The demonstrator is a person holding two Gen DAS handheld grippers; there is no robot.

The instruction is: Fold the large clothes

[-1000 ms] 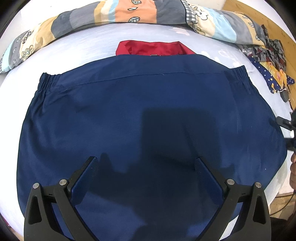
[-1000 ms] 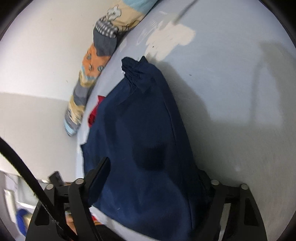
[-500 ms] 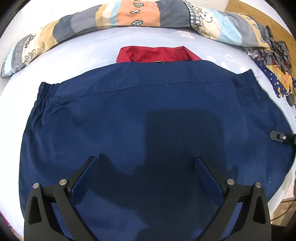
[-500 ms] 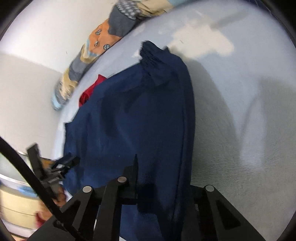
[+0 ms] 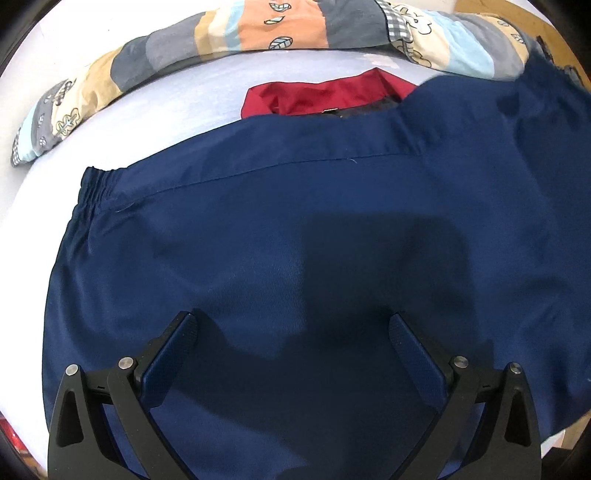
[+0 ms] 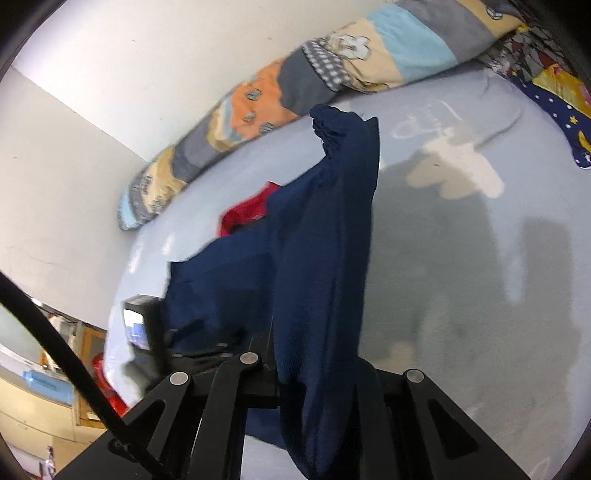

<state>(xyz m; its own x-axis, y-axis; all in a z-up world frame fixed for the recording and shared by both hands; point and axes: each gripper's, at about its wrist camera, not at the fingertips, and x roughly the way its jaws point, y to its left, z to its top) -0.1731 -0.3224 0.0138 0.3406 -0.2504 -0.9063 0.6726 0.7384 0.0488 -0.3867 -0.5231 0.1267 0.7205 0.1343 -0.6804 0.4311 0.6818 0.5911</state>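
Navy cotton trousers (image 5: 295, 240) lie on the pale blue bed (image 5: 177, 107), waistband toward the patchwork quilt (image 5: 229, 33). My right claw (image 6: 317, 373) clenches one edge, raised; my left claw (image 5: 291, 332) hangs released above them.

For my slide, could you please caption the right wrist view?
Right gripper shut on the navy garment, lifting its edge above the pale blue bed sheet.

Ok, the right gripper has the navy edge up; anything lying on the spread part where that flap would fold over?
Nothing lies on the navy garment. Only the open left gripper hovers over its near part; the red garment sits beyond its far edge.
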